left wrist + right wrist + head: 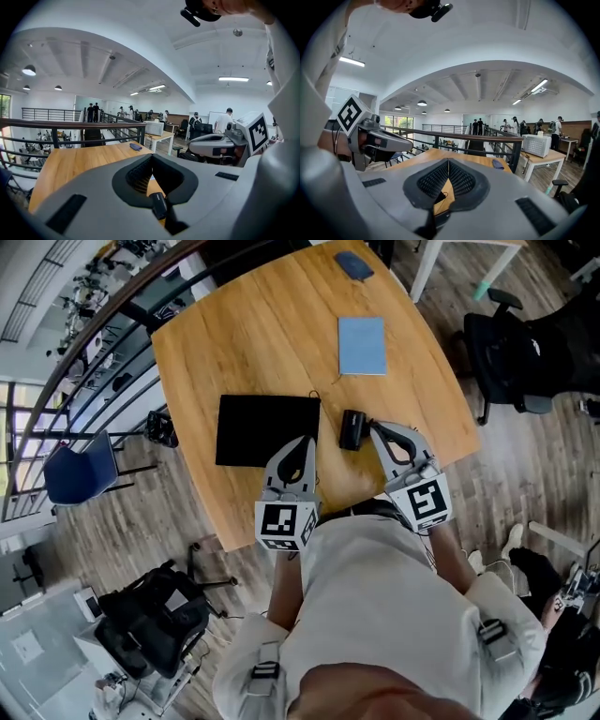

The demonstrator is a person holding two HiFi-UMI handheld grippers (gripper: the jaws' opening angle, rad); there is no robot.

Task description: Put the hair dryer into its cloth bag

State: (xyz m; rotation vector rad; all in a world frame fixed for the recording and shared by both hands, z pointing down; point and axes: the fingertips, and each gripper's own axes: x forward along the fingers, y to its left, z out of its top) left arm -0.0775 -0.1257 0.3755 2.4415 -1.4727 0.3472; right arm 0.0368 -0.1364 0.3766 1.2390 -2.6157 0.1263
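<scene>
A wooden table (272, 343) holds a flat black cloth bag (267, 430). The black hair dryer (352, 428) lies outside it, at its three o'clock. At six o'clock, the left gripper (307, 441) and right gripper (373, 427) are both closed and empty. Nothing is packed yet.

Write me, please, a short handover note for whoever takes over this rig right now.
Left gripper: shut, empty, by the near right corner of the cloth bag.
Right gripper: shut, empty, just right of the hair dryer.
Things: the bag lies flat on the wooden table; the dryer lies to its right, apart from it.
Done: nothing yet; the dryer is outside the bag.
Left: open the bag's mouth, grasp the dryer, slide it in.
</scene>
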